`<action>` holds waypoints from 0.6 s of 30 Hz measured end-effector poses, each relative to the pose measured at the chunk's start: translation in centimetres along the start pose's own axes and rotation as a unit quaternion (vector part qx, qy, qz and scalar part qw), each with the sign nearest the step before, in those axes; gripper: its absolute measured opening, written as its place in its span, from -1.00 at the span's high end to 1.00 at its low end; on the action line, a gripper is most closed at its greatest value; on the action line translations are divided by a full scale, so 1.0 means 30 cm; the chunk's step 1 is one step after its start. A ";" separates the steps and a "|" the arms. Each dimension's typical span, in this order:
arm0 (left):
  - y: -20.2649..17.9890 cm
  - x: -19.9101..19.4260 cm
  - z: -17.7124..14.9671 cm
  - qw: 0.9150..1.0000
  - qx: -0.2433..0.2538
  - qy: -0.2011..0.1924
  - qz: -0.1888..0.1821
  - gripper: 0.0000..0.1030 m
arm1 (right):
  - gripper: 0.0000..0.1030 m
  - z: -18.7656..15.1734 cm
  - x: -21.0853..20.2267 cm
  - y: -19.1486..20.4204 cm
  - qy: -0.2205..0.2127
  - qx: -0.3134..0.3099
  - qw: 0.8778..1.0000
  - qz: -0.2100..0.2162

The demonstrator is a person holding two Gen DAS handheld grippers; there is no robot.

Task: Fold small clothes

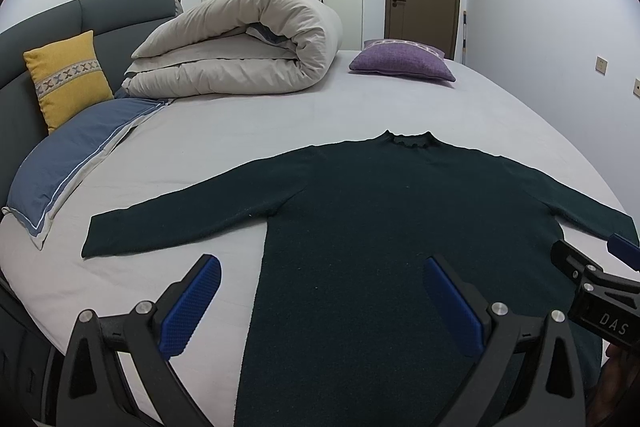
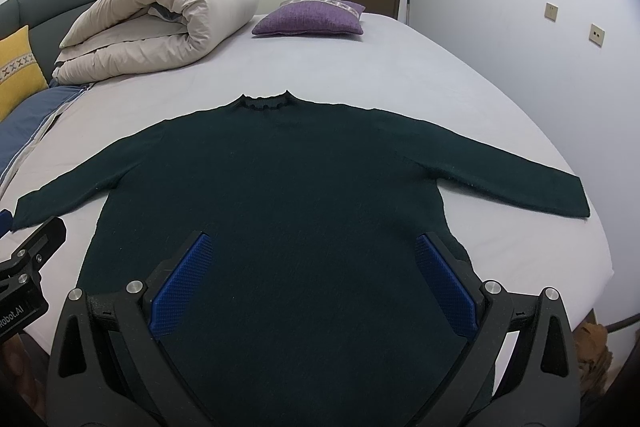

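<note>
A dark green long-sleeved sweater (image 1: pixel 380 219) lies flat on the bed, collar away from me, both sleeves spread out; it also shows in the right wrist view (image 2: pixel 288 187). My left gripper (image 1: pixel 320 267) is open and empty, hovering over the sweater's lower left edge. My right gripper (image 2: pixel 312 247) is open and empty above the sweater's lower body. The right gripper's body shows at the right edge of the left wrist view (image 1: pixel 596 287). The left gripper's body shows at the left edge of the right wrist view (image 2: pixel 28 267).
The bed sheet (image 1: pixel 400 107) is pale grey. A rolled beige duvet (image 1: pixel 240 43), a purple cushion (image 1: pixel 404 61), a yellow cushion (image 1: pixel 68 75) and a blue pillow (image 1: pixel 72 155) lie further back. The bed's right edge (image 2: pixel 592 227) is near the right sleeve.
</note>
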State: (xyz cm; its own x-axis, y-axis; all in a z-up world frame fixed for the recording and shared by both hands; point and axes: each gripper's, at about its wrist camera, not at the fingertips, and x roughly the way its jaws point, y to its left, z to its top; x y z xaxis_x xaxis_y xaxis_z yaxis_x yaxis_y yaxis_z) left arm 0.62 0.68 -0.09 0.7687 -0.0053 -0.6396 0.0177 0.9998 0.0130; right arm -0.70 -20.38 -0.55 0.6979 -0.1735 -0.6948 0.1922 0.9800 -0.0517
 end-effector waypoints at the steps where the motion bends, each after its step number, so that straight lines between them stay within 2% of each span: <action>1: 0.001 0.000 0.001 1.000 0.000 0.000 0.000 -1.00 | -1.00 0.001 0.000 0.000 0.000 0.000 1.000 0.000; 18: 0.001 0.001 0.000 1.000 -0.001 0.000 0.000 -1.00 | -1.00 -0.015 0.013 0.012 0.004 0.003 1.000 0.002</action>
State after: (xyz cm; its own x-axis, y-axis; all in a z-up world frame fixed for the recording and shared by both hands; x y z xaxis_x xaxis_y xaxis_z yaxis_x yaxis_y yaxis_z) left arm 0.62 0.70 -0.12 0.7684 -0.0062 -0.6400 0.0172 0.9998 0.0111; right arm -0.66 -20.04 -1.16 0.6932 -0.1680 -0.7008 0.1928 0.9802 -0.0443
